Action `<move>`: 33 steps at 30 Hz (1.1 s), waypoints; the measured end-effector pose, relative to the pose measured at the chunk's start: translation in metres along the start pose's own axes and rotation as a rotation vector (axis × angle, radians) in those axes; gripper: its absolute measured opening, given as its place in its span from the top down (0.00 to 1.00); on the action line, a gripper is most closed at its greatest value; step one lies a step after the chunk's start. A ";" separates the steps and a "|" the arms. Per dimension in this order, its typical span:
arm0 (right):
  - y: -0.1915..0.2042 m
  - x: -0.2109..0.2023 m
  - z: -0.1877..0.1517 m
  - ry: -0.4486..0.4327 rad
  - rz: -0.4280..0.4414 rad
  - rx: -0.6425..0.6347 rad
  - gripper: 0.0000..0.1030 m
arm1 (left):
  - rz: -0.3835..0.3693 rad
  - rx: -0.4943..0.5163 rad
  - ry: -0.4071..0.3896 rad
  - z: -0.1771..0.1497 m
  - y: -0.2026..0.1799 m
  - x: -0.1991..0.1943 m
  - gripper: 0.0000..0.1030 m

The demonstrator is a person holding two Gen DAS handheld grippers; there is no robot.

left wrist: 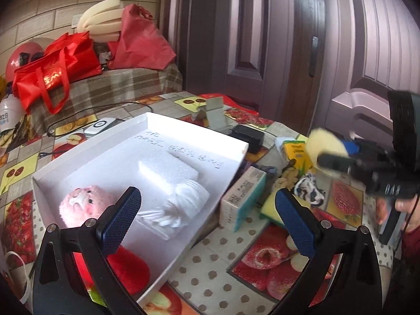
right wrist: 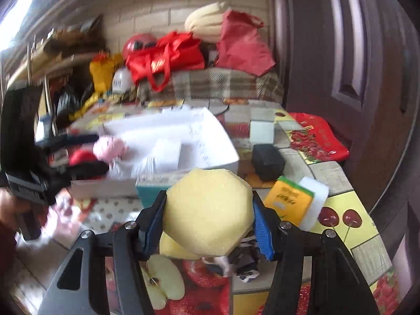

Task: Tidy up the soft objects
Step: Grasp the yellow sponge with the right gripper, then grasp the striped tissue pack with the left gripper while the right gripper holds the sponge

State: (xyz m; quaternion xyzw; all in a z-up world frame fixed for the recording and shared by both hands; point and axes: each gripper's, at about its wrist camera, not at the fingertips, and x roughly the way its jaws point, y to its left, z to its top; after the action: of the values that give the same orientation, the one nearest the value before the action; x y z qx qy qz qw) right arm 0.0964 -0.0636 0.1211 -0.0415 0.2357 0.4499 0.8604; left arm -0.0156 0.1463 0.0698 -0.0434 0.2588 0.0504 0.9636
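Left wrist view: the left gripper [left wrist: 207, 211] hangs with jaws spread and empty over the near corner of the white box [left wrist: 237, 145], a pink plush toy [left wrist: 84, 204] just ahead of its left finger; well off to its right, the right gripper [left wrist: 338, 157] carries a yellow sponge [left wrist: 326, 141].

Right wrist view: the right gripper [right wrist: 210, 225], clamped on the octagonal yellow sponge [right wrist: 210, 212], holds it broad face toward the camera with no clear long axis. The white box [right wrist: 210, 120] lies ahead and to its left, long axis running away leftward, so the next move is probably a carry that way.

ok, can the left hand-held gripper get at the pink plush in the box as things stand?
Probably yes. The left hand-held gripper is open and empty, the pink plush lies uncovered in the open white box just beyond its left finger.
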 end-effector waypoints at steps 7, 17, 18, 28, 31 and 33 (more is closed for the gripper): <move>-0.049 -0.010 -0.013 -0.114 -0.066 0.217 0.39 | 0.013 0.100 0.114 0.001 -0.037 0.046 0.26; -0.043 -0.013 -0.008 -0.156 -0.009 0.201 0.39 | -0.066 0.069 0.158 -0.003 -0.042 0.051 0.33; -0.045 -0.013 -0.008 -0.156 -0.008 0.207 0.39 | -0.100 0.047 0.161 -0.003 -0.040 0.048 0.33; -0.049 -0.014 -0.010 -0.166 0.001 0.238 0.38 | -0.077 0.090 0.144 0.001 -0.042 0.032 0.33; -0.050 -0.016 -0.010 -0.173 0.003 0.241 0.38 | -0.127 0.072 0.123 -0.006 -0.042 0.012 0.33; -0.051 -0.016 -0.010 -0.171 0.008 0.244 0.38 | -0.178 0.041 0.138 -0.011 -0.040 0.001 0.33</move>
State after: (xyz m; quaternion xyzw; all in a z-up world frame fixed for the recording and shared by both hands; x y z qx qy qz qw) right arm 0.1258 -0.1089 0.1118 0.1026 0.2147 0.4232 0.8742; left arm -0.0153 0.1052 0.0616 -0.0498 0.3208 -0.0436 0.9448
